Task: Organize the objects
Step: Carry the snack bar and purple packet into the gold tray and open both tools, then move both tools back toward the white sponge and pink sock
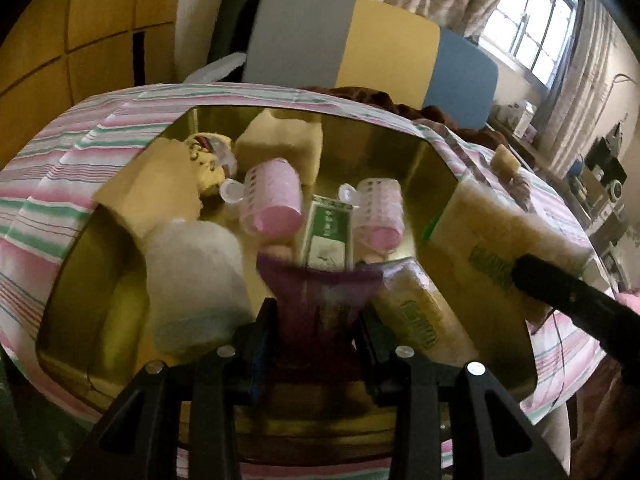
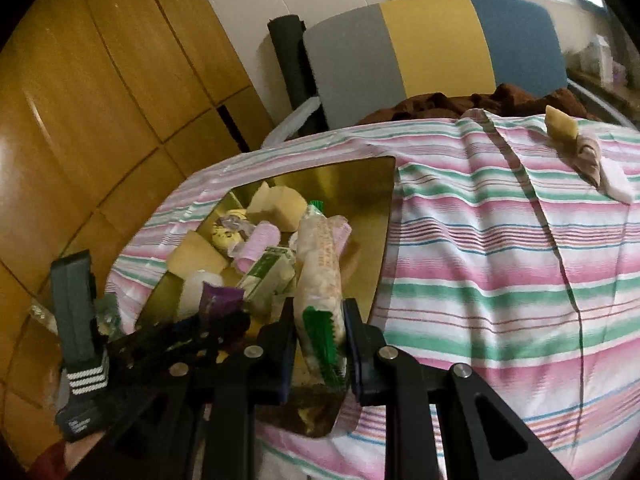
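Gold tray [image 1: 400, 152] fills the left wrist view, the left gripper [image 1: 316, 320] at six o'clock clenched on a purple packet [image 1: 316, 284] over it, while in the right wrist view the right gripper [image 2: 320, 340] clamps a green-printed, unreadable wafer pack [image 2: 320, 276], probably for stowing.

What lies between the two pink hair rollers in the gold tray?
A green-and-white box stands between the pink rollers, clearest in the left wrist view.

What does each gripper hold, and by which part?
The left gripper is shut on the purple packet, gripping its near end. The right gripper is shut on the green-printed clear packet, by its near, green-edged end.
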